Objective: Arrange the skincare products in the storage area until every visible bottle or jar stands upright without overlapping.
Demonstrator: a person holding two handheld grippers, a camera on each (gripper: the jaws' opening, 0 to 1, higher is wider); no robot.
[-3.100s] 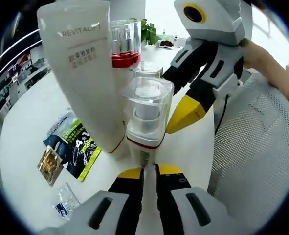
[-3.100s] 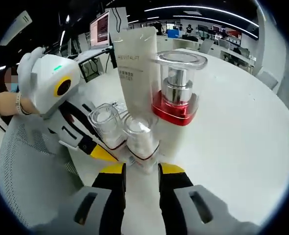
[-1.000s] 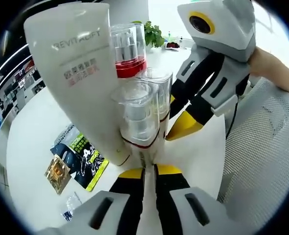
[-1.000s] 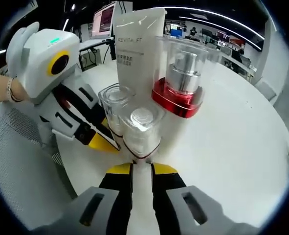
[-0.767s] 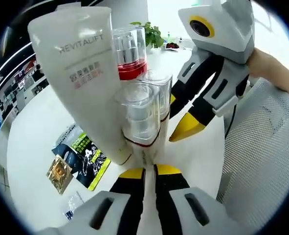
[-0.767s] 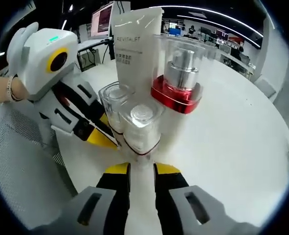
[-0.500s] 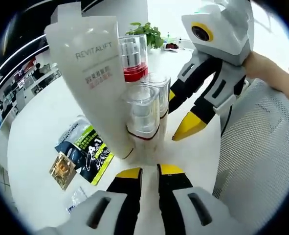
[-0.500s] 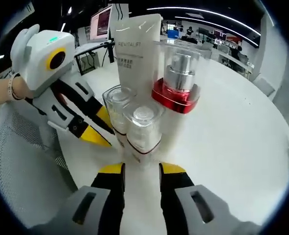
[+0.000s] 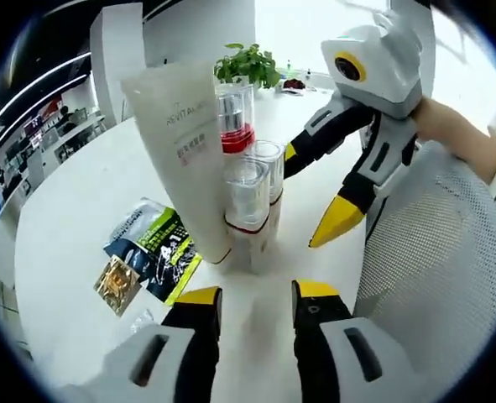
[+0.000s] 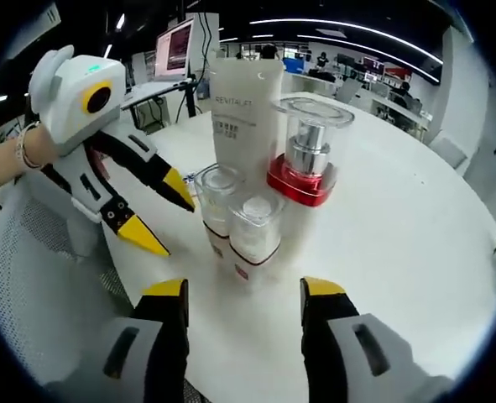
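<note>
Both claws, left claw (image 9: 252, 294) and right claw (image 10: 243, 290), are standing spread, gripping nothing. The white tube (image 9: 185, 159), pump bottle (image 10: 306, 159) and two clear jars (image 10: 235, 214) are standing upright, clustered on the table (image 10: 399, 252). Withdrawing should proceed straight back to avoid toppling them.

Both views are bright and sharp at centre, with strong fisheye curvature bending lines toward the edges. Window light overexposes the upper right of the left gripper view. Ceiling strip lights gleam above the white tabletop (image 10: 415, 210), where shadows are soft and faint.
</note>
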